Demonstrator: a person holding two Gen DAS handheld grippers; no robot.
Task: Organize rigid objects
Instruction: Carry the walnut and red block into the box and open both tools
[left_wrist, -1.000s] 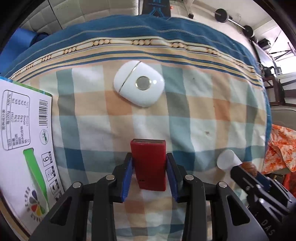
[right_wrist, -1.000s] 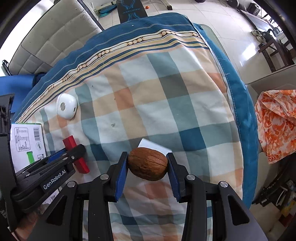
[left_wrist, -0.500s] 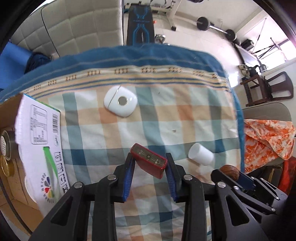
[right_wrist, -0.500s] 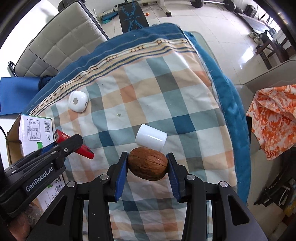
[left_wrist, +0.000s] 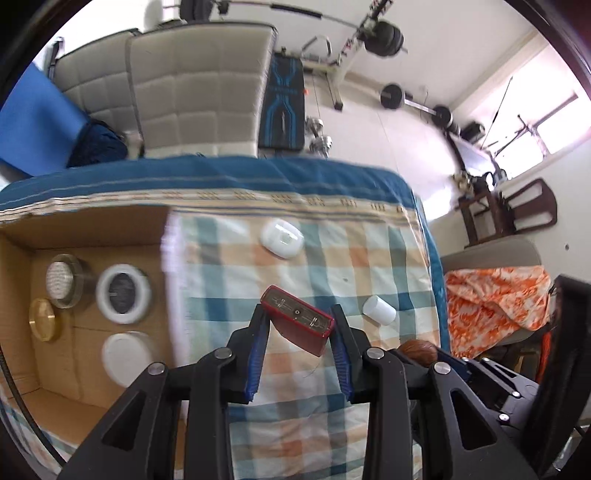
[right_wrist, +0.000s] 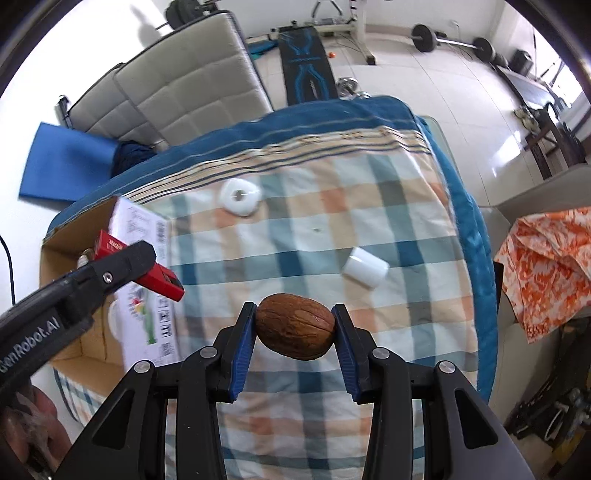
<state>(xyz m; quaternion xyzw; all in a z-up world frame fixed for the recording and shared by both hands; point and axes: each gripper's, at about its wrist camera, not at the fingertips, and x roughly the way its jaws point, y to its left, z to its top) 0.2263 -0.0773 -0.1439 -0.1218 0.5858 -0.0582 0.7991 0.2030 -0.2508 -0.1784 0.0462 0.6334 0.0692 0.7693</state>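
My left gripper (left_wrist: 297, 325) is shut on a flat red box (left_wrist: 298, 320) and holds it tilted, high above the checked cloth (left_wrist: 332, 266); it also shows in the right wrist view (right_wrist: 147, 267). My right gripper (right_wrist: 294, 326) is shut on a brown walnut (right_wrist: 294, 325), held above the cloth; the walnut shows in the left wrist view (left_wrist: 419, 350). A white rounded case (left_wrist: 281, 238) and a white cylinder (left_wrist: 378, 310) lie on the cloth. An open cardboard box (left_wrist: 92, 229) stands at the left.
Inside the cardboard box lie several round lids and tins (left_wrist: 123, 290). Its printed white flap (right_wrist: 142, 236) stands open. A padded grey sofa (left_wrist: 192, 92) is behind the table. An orange patterned cloth (left_wrist: 495, 299) lies on a chair at the right. Gym weights (right_wrist: 450, 40) are on the floor.
Both grippers have risen with their loads. The left one has swung left, so the inside of the cardboard box has come into view.
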